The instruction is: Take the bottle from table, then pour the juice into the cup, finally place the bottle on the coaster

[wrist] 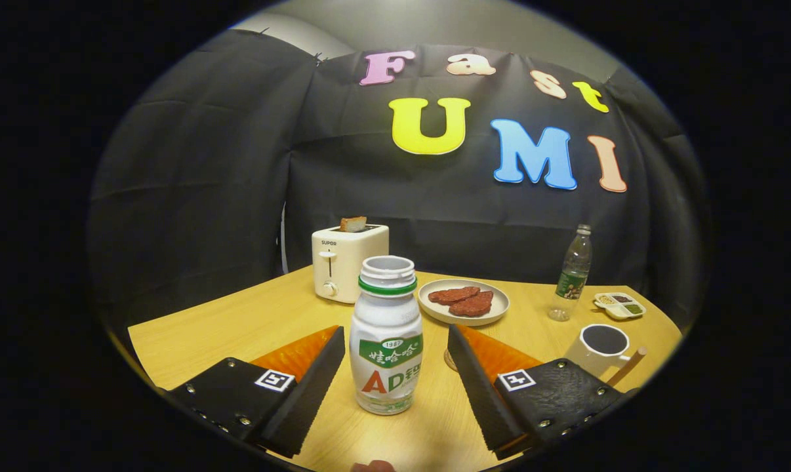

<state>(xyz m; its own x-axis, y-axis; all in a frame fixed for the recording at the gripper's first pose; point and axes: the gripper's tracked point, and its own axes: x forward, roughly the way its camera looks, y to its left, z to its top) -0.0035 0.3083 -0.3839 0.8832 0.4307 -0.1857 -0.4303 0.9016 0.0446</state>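
A small white bottle [386,337] with a green neck ring and no cap stands upright on the wooden table [238,321]. It sits between the two fingers of my gripper [395,357], which is open with a gap on each side of the bottle. A white cup [599,349] with a wooden handle stands to the right, just beyond the right finger. A sliver of a round coaster [447,360] peeks out behind the right finger's inner edge; most of it is hidden.
Beyond the bottle are a white toaster [344,261] with a slice of bread in it, a plate [464,302] with brown pieces, a clear water bottle [571,274] and a small divided dish [620,305] at the far right.
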